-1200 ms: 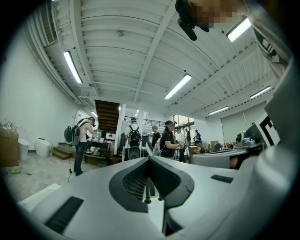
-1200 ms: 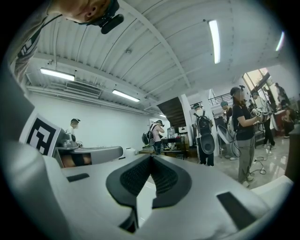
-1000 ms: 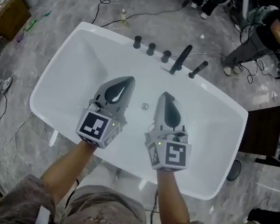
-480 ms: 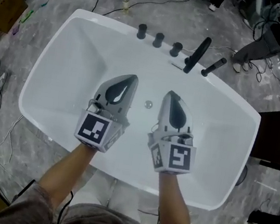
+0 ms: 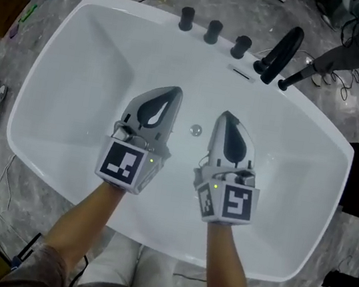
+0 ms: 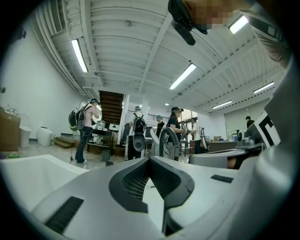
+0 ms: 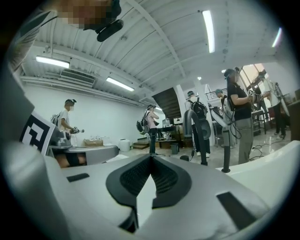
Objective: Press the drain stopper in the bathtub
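Both tongs hover over the white bathtub [image 5: 53, 86], tips pointing toward its far rim. The left tongs [image 5: 173, 92] and the right tongs [image 5: 226, 116] each have their jaws together at the tip with nothing held (only the teardrop gap behind the tips shows). The drain stopper [image 5: 196, 130], a small round metal cap, sits on the tub floor between the two, apparently untouched. The main risk is aim. The cap is a small target on a glossy surface, so an off-centre push could skid off it or tilt it instead of clicking it down. The faucet [image 5: 283, 49] stands well apart at the far right.
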{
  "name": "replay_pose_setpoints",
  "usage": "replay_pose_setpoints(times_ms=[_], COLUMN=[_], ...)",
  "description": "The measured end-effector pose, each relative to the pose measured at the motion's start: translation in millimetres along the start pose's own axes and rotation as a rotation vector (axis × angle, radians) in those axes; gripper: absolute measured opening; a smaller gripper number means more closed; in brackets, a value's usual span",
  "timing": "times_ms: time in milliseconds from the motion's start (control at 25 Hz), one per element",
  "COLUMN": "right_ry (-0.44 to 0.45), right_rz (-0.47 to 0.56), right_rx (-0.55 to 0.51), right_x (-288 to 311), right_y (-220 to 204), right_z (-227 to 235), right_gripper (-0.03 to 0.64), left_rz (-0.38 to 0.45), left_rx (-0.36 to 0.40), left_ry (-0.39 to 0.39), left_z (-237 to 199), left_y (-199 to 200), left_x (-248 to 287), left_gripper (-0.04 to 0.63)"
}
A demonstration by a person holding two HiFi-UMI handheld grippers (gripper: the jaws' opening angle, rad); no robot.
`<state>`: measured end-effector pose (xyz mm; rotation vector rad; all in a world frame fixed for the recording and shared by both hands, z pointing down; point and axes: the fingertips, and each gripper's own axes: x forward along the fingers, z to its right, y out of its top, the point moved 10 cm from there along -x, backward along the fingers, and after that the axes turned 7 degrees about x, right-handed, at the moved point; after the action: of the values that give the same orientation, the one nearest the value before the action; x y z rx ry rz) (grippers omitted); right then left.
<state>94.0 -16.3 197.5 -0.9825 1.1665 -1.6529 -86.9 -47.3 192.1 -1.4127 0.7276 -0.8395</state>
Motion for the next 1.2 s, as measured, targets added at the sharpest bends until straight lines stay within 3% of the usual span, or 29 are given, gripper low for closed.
replay_pose_setpoints(times_ms=[720,1200], right_ry=[-0.01,-0.019], right_rz=[-0.035,-0.145], right_rx=[0.014,0.013], right_x=[36.1,74.6], right_y=[-121.7,-192.3], right_z=[29.0,56.3], right_gripper=[0.002,0.002], left_rz=[0.013,-0.014], left_rx=[-0.024,-0.044], left_ry=[-0.006,-0.037], left_z=[-1.9,-4.7], left_y=[-121.1,-177.4], left_x=[27.8,49.3], left_gripper=[0.006,0.006])
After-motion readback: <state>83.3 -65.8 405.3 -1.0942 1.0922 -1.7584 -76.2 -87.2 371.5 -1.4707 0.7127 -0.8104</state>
